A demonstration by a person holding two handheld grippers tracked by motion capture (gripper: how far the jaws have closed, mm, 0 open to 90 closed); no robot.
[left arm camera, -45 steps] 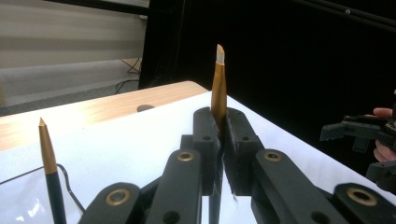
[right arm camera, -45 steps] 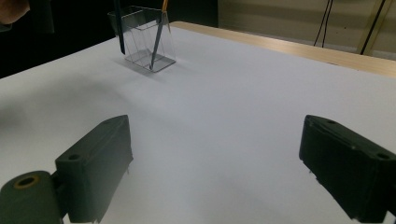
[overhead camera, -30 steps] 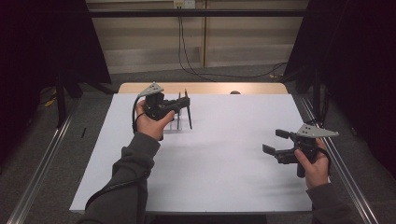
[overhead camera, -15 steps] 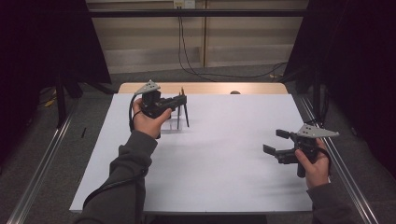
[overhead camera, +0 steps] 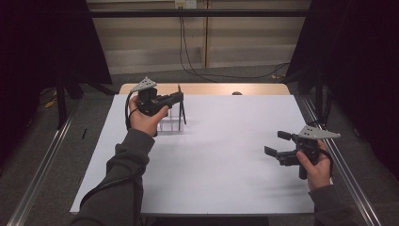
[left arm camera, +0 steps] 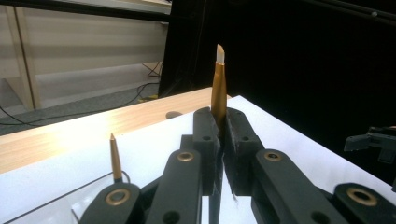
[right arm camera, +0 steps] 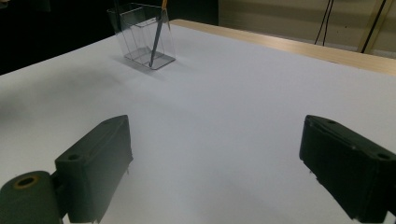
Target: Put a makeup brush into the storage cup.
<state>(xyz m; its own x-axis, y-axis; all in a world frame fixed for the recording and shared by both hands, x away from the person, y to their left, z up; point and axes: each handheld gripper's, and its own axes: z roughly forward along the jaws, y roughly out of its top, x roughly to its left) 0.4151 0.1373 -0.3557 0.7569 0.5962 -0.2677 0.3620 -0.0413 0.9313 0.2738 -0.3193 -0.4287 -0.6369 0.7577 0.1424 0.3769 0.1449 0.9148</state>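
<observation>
Between the jaws of the left claw (left arm camera: 223, 154) stands a slim brush (left arm camera: 218, 88) with a gold ferrule and a pale angled tip, pinched tight and rising upright past the jaw tips in the left gripper view. Just beside that claw, to its lower left in the same view, the gold point of a second brush (left arm camera: 114, 156) sticks up. From the high view, the left claw (overhead camera: 175, 98) hangs at the far left part of the white bench (overhead camera: 226, 155), right over a clear plastic holder (overhead camera: 170, 123), with the held brush (overhead camera: 181, 110) slanting down from the jaws beside the holder.

Well apart from it, near the right edge of the bench, the right claw (overhead camera: 277, 143) is held low above the white sheet with its jaws spread wide and nothing between them. Seen along the right claw (right arm camera: 215, 163), the clear holder (right arm camera: 144, 35) stands far ahead and to the left, with one dark-handled brush (right arm camera: 156, 37) leaning inside it; bare white sheet lies between the two black jaws.
</observation>
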